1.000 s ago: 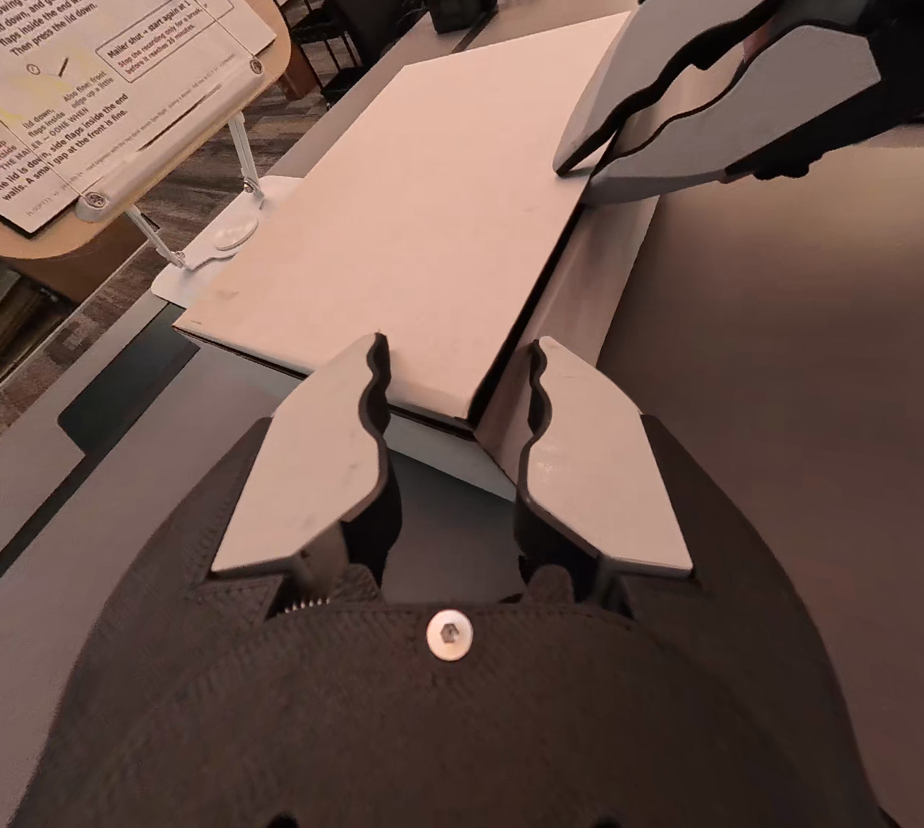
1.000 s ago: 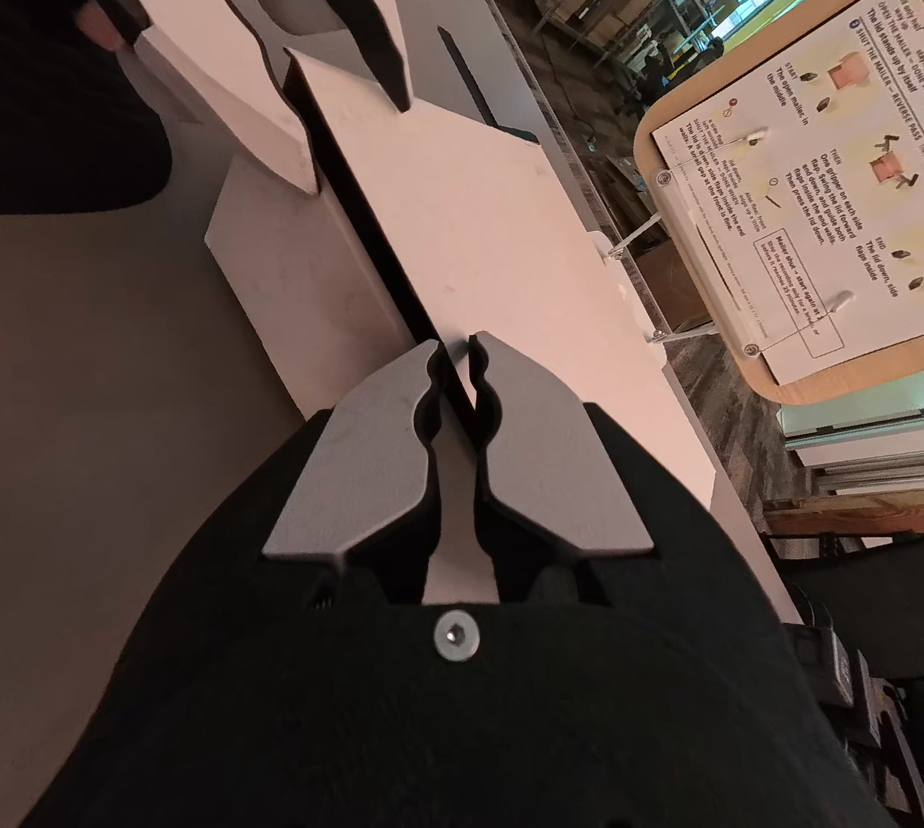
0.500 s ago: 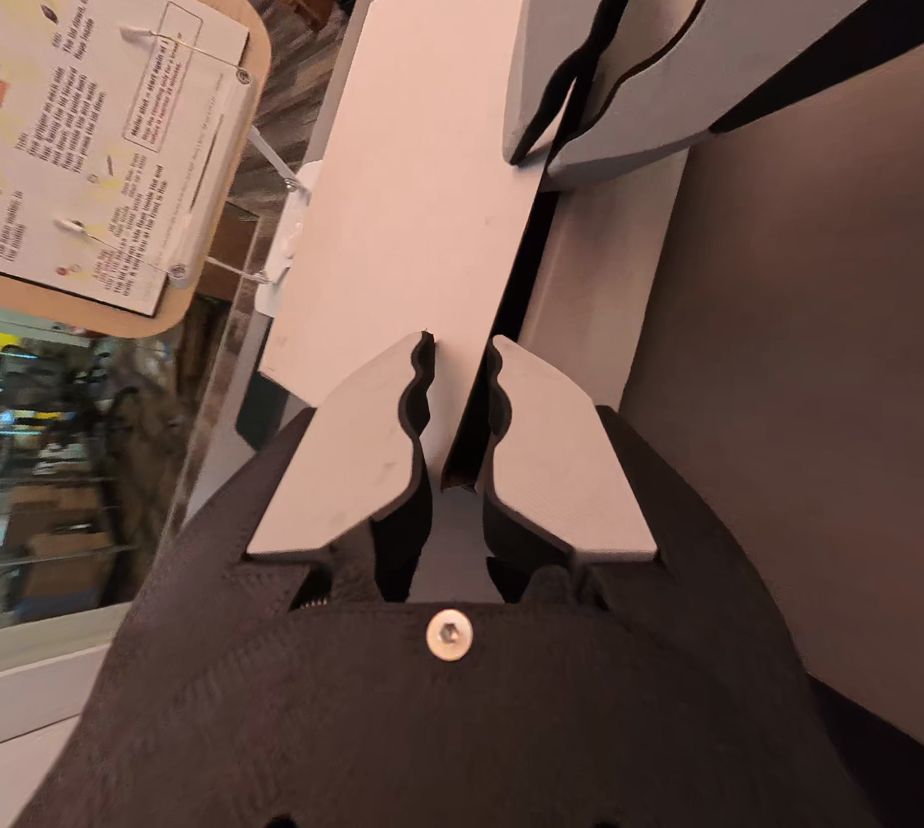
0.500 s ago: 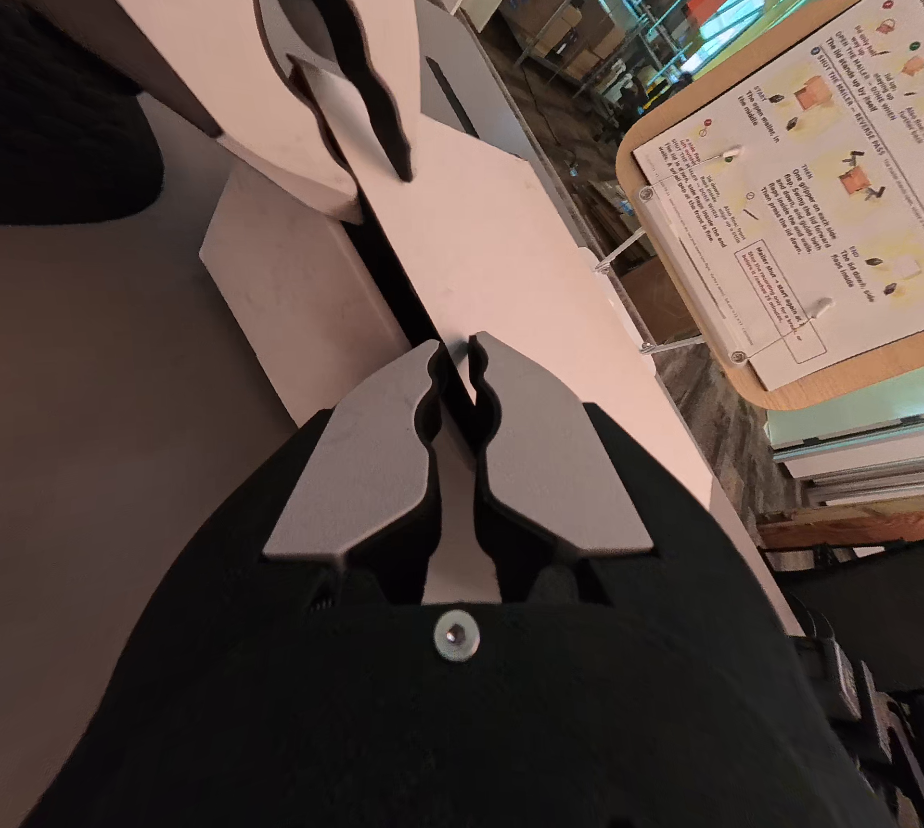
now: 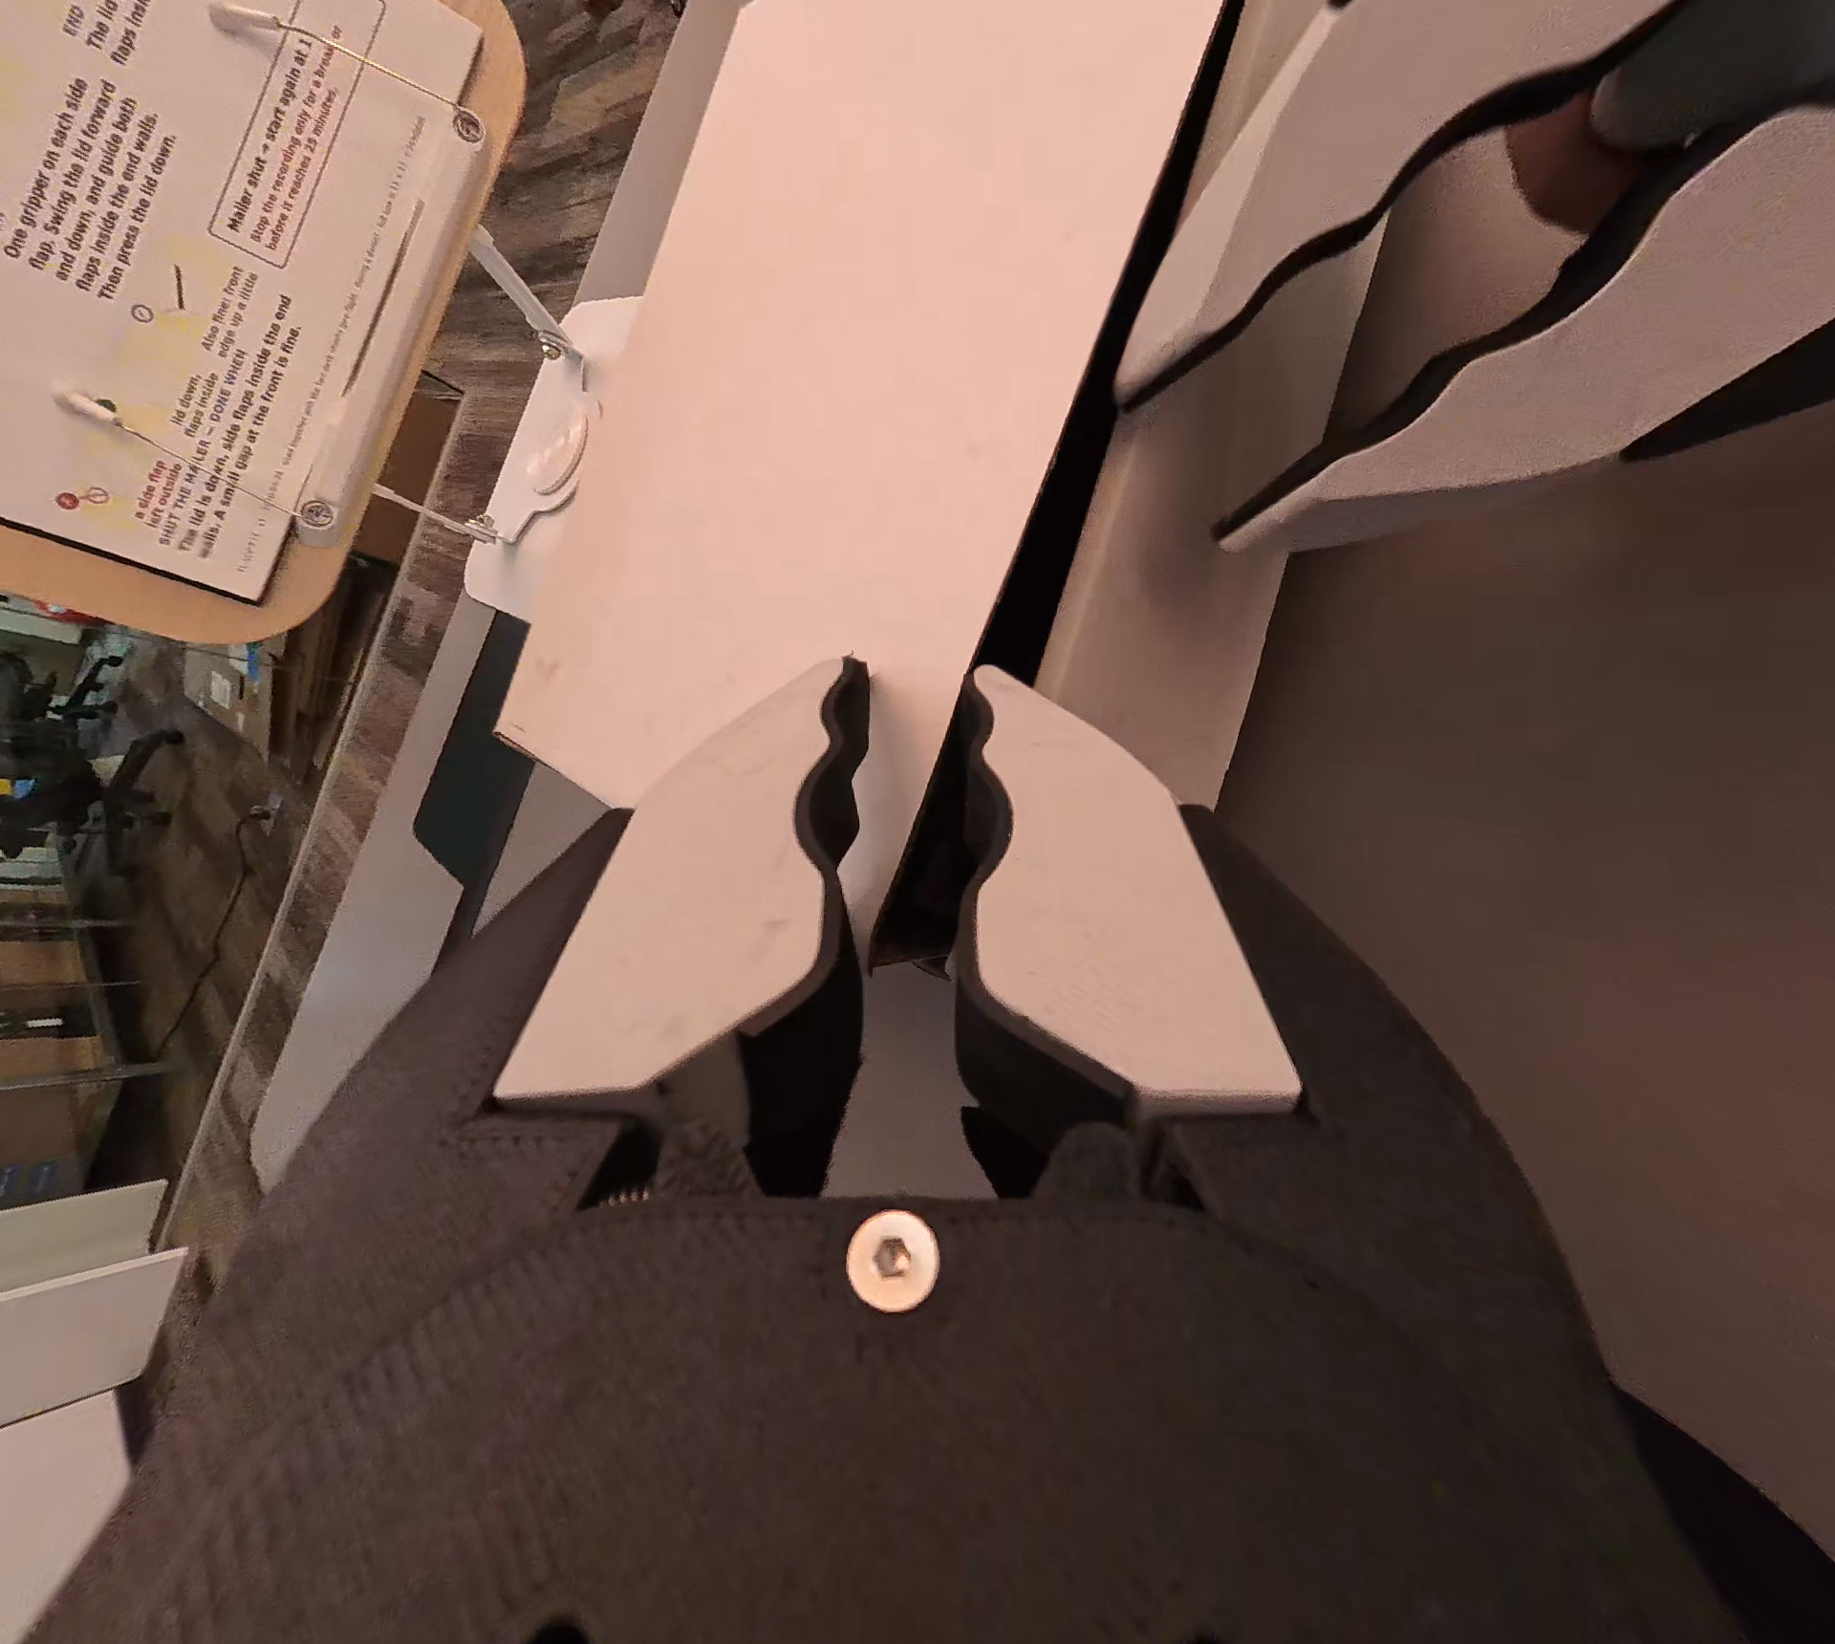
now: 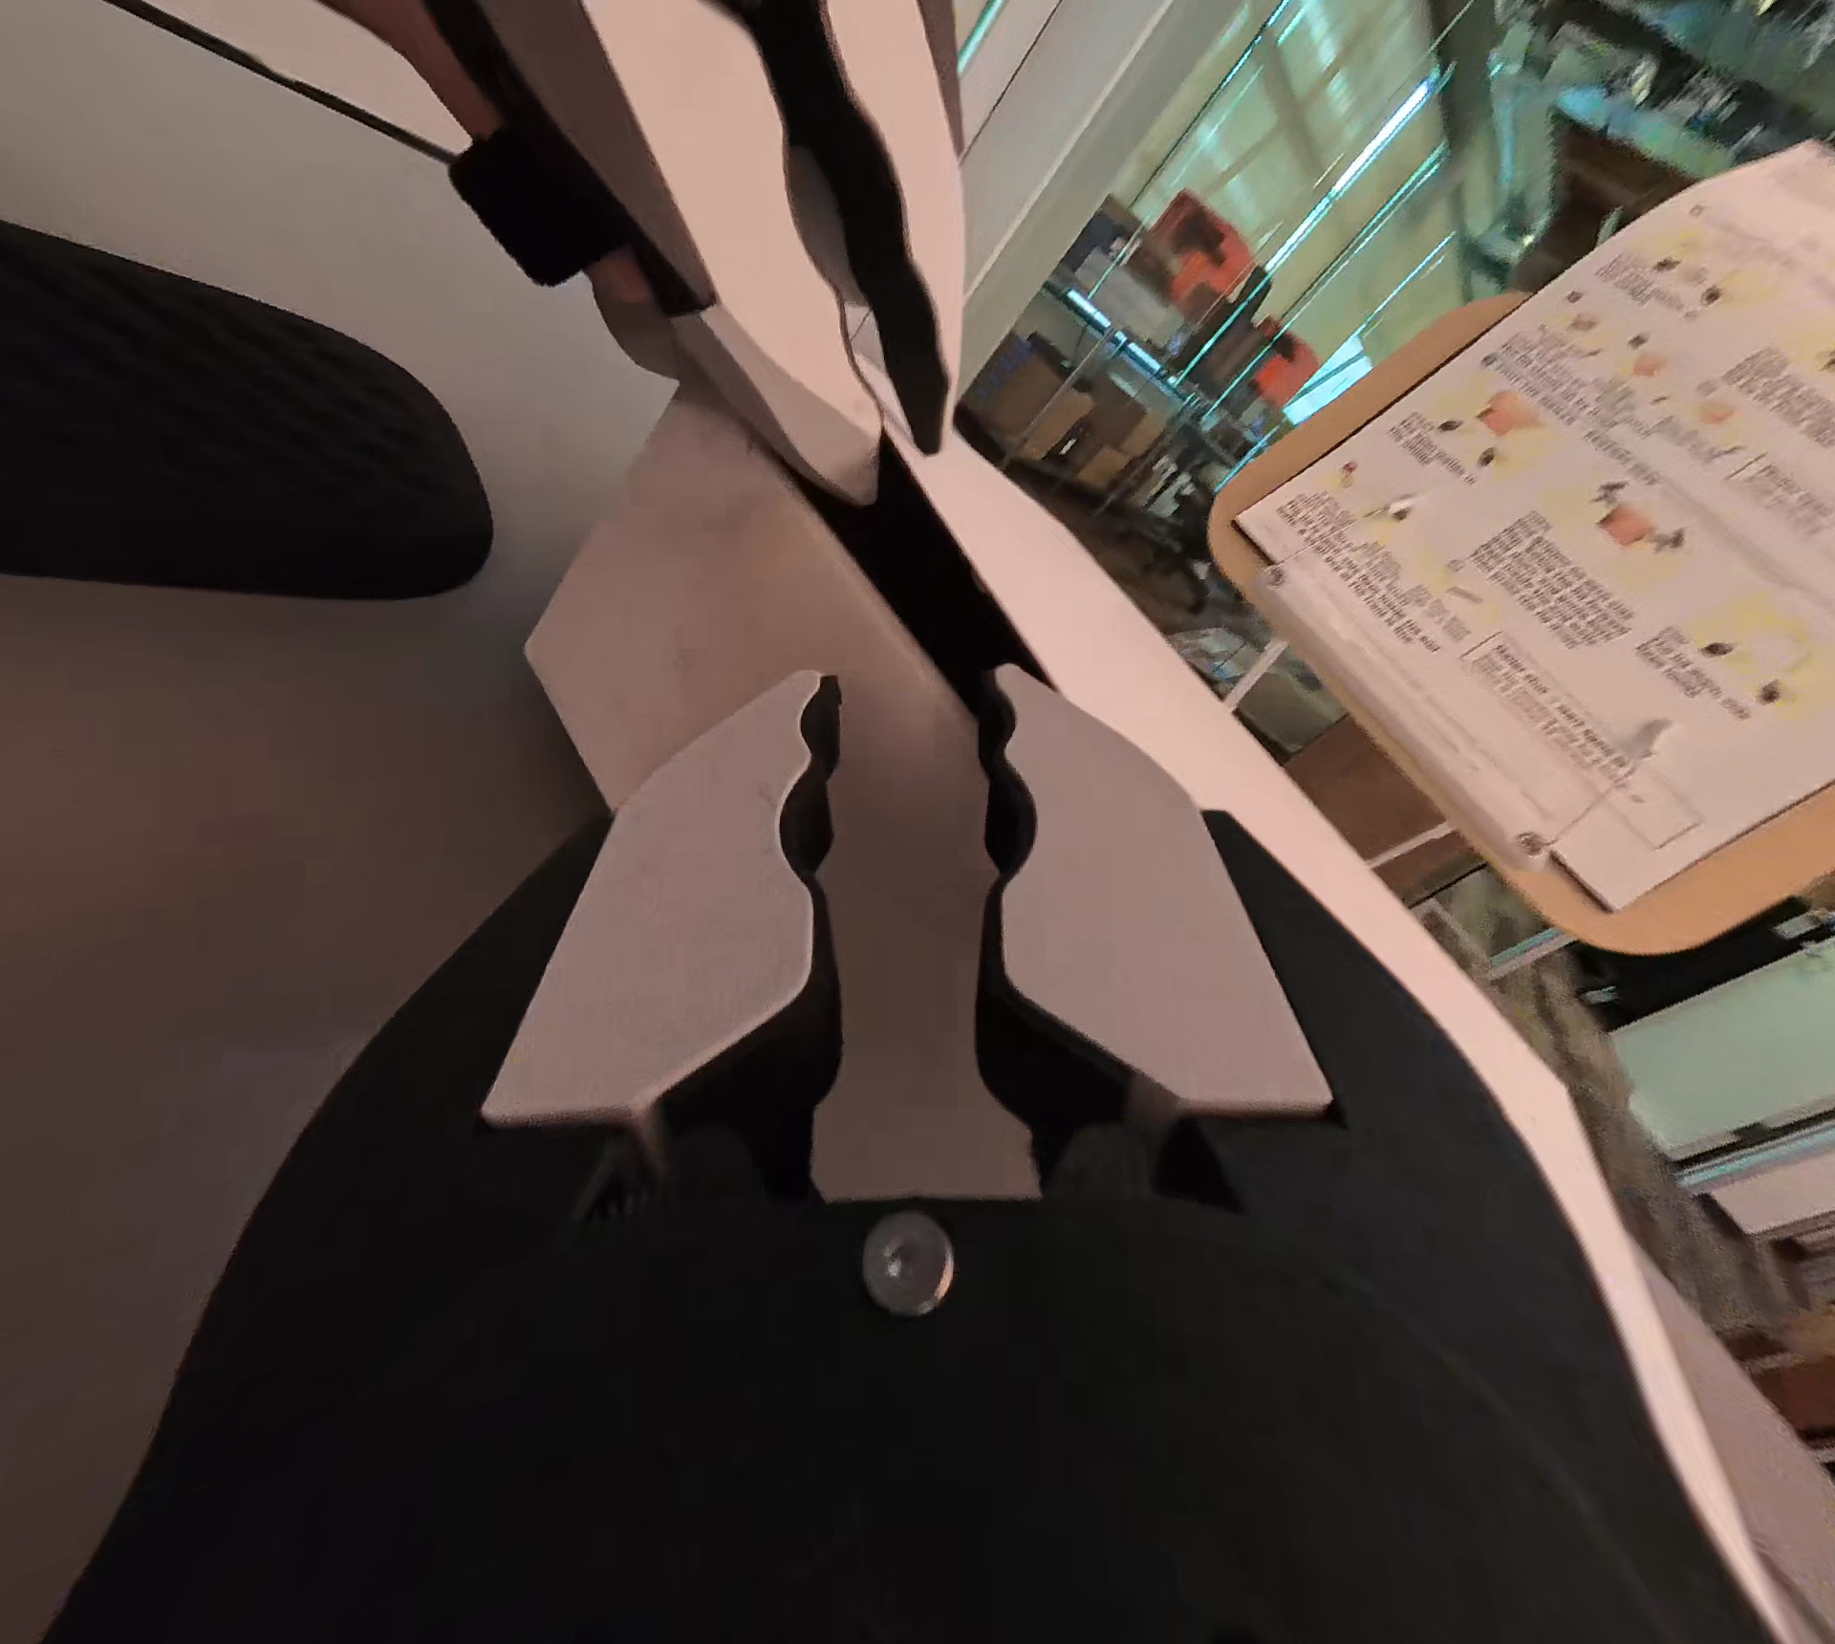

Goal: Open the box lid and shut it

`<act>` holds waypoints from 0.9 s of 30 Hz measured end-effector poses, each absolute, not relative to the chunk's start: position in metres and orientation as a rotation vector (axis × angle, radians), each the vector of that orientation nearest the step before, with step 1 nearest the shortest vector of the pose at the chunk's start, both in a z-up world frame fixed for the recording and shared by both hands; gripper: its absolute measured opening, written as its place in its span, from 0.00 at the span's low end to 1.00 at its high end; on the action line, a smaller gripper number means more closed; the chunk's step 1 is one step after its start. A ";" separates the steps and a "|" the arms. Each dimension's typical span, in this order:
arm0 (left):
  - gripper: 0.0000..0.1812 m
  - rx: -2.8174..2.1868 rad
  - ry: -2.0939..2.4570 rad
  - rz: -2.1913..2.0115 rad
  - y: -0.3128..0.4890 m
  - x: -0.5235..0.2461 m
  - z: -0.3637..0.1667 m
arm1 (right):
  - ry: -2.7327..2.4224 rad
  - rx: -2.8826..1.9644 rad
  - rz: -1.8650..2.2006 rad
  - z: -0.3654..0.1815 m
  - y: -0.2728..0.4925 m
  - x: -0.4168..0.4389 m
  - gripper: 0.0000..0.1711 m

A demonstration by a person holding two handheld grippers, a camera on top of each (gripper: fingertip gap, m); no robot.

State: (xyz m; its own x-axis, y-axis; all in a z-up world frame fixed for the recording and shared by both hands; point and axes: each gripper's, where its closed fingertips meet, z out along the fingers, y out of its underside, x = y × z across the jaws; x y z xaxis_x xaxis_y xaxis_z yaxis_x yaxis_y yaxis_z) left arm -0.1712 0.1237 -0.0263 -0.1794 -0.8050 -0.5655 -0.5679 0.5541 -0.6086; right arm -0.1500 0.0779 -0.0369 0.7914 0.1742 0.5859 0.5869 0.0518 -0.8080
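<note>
Grey tabletop under warm indoor light; shelving and glazing behind, printed instruction sheet on a wooden stand off to the far side.

Flat white cardboard box lid lifted off the pale cardboard lower part of the box, with a dark gap showing along the free long edge. Seen almost edge-on from both wrist views, so apparently tilted well up on its far hinge.

Left gripper closed on the near corner of that free edge, one finger on the white top face, the other beneath. Probable reason: corner hold gives leverage and keeps the panel from twisting.

Right gripper at the opposite end of the same edge, fingers parted wider than the board, dark edge running in against one finger only. Not clamping, as far as visible; likely only guiding.

Judged stage: opening part-way. Risk: lid sagging or skewing at the unclamped end.
</note>
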 end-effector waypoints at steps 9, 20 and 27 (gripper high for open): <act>0.09 -1.122 1.860 -0.387 0.123 -0.170 -0.011 | -0.564 -1.597 -0.326 -0.050 0.083 -0.141 0.17; 0.03 -1.064 1.799 -0.344 0.152 -0.159 0.071 | -0.543 -1.803 -0.284 -0.061 0.080 -0.140 0.13; 0.02 -1.283 1.890 -0.462 0.193 -0.139 0.119 | -0.557 -1.840 -0.260 -0.062 0.074 -0.146 0.12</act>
